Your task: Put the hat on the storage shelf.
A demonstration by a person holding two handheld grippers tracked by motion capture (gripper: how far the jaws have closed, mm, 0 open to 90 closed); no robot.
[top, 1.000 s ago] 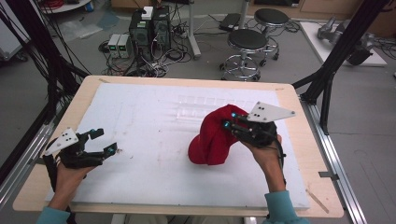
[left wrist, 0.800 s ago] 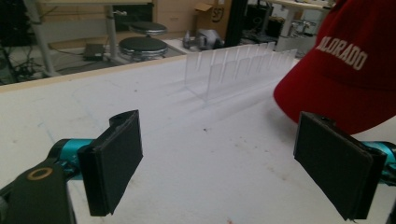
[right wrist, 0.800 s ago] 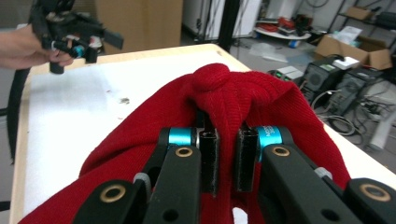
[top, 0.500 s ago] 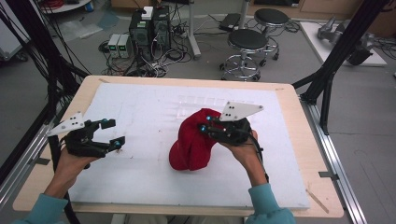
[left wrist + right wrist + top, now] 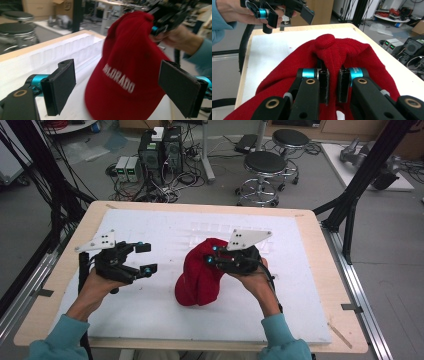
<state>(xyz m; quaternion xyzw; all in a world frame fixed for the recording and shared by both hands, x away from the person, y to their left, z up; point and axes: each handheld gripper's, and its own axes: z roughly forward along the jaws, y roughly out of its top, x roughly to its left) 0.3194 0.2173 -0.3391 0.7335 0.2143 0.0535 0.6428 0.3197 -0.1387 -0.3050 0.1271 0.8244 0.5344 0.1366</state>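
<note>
Near the middle of the high view, the right gripper (image 5: 216, 260) has its jaws clamped on a pinch of fabric at the top of the red cap (image 5: 200, 277) — the cap hangs from that grip, its lower edge on the white foam mat (image 5: 165, 320). At centre left, the left gripper (image 5: 145, 257) sits apart from the cap, jaws spread wide with nothing between them — in its own view the cap's white lettering (image 5: 119, 79) faces the camera.

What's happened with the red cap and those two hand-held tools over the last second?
The right gripper has carried the red cap leftward and nearer the person, fabric pinched between its fingers. The left gripper, open, has moved in toward the cap and risen a little. The white mat and the stools have stayed put.
</note>
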